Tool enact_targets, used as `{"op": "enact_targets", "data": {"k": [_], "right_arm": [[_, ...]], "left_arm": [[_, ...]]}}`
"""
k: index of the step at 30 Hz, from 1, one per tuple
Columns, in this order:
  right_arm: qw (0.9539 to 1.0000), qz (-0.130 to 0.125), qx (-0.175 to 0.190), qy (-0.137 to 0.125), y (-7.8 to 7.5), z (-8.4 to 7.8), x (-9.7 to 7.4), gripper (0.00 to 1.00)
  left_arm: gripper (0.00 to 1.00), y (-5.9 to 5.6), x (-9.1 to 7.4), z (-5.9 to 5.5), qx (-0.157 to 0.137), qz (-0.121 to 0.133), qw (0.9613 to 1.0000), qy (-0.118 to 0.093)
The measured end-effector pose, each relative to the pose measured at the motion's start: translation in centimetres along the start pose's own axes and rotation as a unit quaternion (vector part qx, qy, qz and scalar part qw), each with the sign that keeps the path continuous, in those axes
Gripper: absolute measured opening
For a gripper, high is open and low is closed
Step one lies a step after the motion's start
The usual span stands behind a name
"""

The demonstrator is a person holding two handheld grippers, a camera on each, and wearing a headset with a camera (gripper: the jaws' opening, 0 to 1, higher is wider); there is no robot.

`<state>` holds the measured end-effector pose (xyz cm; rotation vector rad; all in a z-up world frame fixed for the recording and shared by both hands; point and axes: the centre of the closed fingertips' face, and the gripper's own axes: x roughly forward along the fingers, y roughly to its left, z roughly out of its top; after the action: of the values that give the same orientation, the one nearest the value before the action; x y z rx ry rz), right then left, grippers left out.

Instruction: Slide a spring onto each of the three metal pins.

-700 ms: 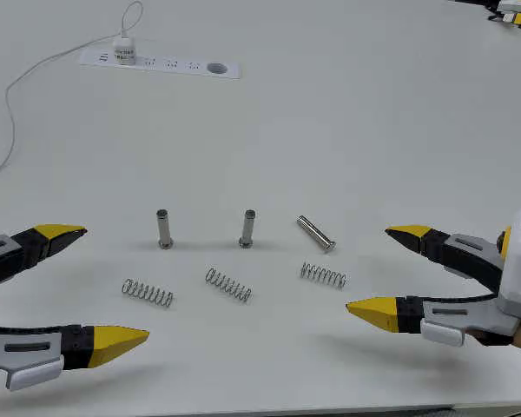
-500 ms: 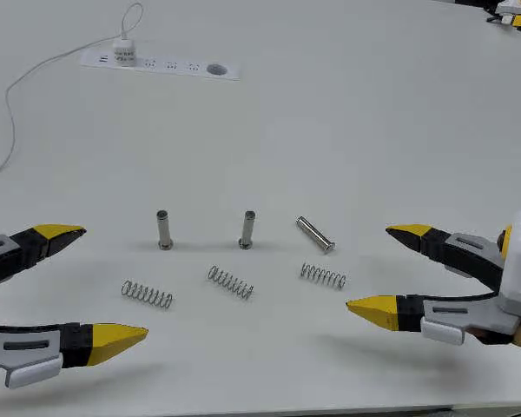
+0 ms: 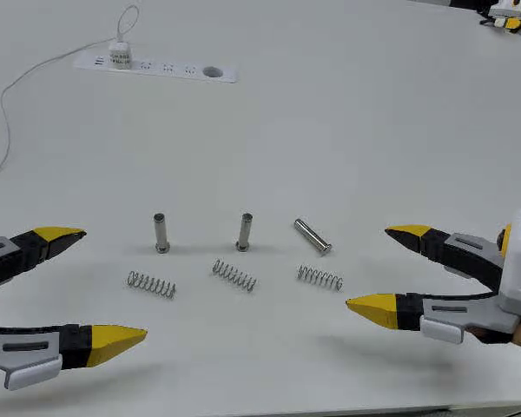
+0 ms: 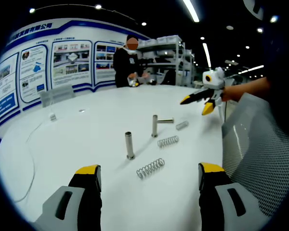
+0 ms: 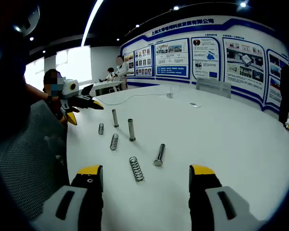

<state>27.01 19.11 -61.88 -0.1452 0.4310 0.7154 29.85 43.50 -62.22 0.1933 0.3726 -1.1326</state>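
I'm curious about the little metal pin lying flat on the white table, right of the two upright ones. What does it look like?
The lying pin is a short, smooth, shiny silver-grey metal rod with a wider flat head at one end. It rests on its side on the white table, angled, head toward the near right. It carries no spring; the nearest spring lies just in front, apart from it. Nothing grips it.

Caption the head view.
Left gripper and right gripper, open, flank three springs, two upright pins and one lying pin.
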Motion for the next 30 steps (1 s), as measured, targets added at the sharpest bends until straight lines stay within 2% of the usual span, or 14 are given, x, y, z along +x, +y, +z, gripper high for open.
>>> {"op": "enact_targets", "data": {"k": [11, 17, 30], "right_arm": [[0.9999, -0.007, 0.007, 0.002, -0.4, 0.8, 0.0, 0.71], [0.9998, -0.016, 0.013, 0.008, -1.2, 1.2, 0.1, 0.66], [0.9989, -0.018, 0.002, 0.044, -2.2, 2.2, 1.8, 0.52]], "left_arm": [[0.83, 0.1, 0.1, 0.1, 0.001, 0.000, 1.0000, -0.001], [0.83, 0.1, 0.2, 0.1, -0.001, 0.001, 1.0000, -0.001], [0.82, -0.1, 0.1, -0.1, -0.002, 0.002, 1.0000, -0.001]]}}
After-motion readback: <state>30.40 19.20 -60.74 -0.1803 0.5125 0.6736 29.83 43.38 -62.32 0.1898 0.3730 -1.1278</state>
